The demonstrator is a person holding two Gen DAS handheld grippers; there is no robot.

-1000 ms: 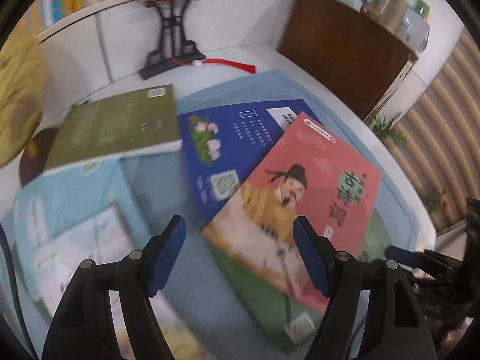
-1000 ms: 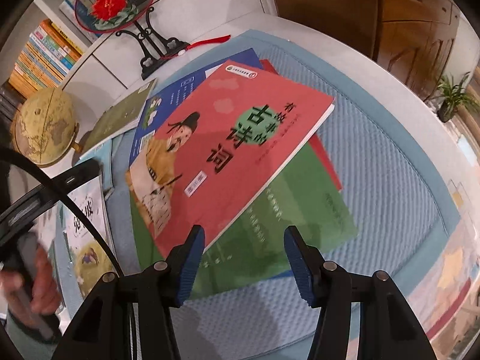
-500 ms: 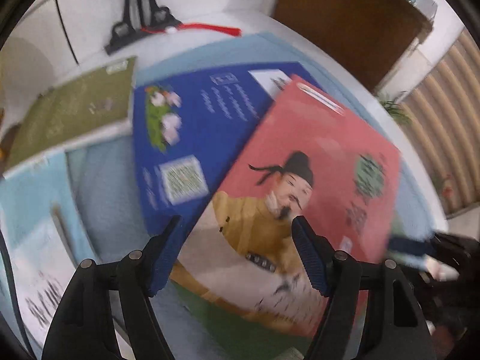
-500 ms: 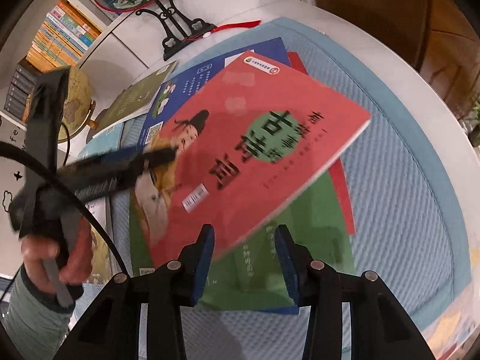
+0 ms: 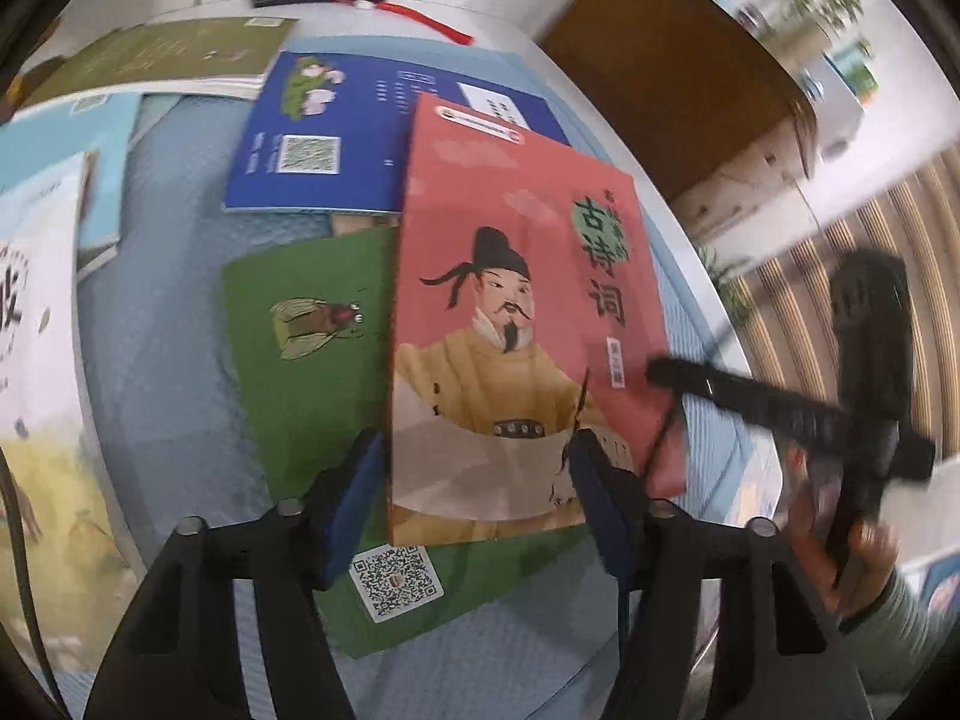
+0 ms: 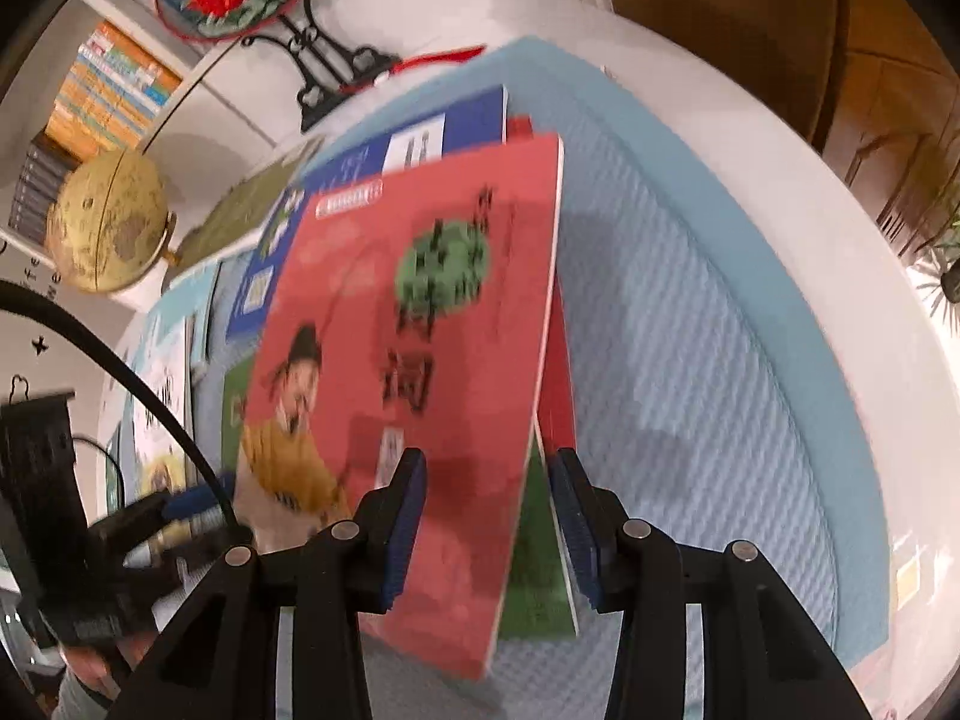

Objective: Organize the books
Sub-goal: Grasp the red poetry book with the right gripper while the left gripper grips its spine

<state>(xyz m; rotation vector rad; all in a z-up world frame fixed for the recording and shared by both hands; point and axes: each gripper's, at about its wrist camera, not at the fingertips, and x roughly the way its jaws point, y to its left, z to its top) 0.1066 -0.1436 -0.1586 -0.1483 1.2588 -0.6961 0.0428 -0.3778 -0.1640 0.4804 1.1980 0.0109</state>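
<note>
A red book (image 5: 516, 300) with a yellow-robed man on its cover is tilted up off the pile. My right gripper (image 6: 489, 510) is shut on its near edge (image 6: 408, 312). In the left wrist view that gripper (image 5: 660, 372) touches the book's right side. My left gripper (image 5: 474, 492) has its jaws closing, and the book's bottom edge shows between them; the left pad stands apart from the cover. Under the red book lie a green book (image 5: 300, 372) with an insect picture, a blue book (image 5: 336, 120) and another red one (image 6: 555, 384).
The books lie on a light blue mat (image 6: 690, 360) on a white table. An olive book (image 5: 168, 54) and a pale illustrated book (image 5: 36, 300) sit at the left. A globe (image 6: 102, 222), a fan stand (image 6: 318, 60) and a brown cabinet (image 5: 672, 60) stand behind.
The right gripper's jaws narrowed onto the red book, which has swung round and lifted off the green one. The left gripper moved in close to the book's bottom edge and its jaws narrowed.
</note>
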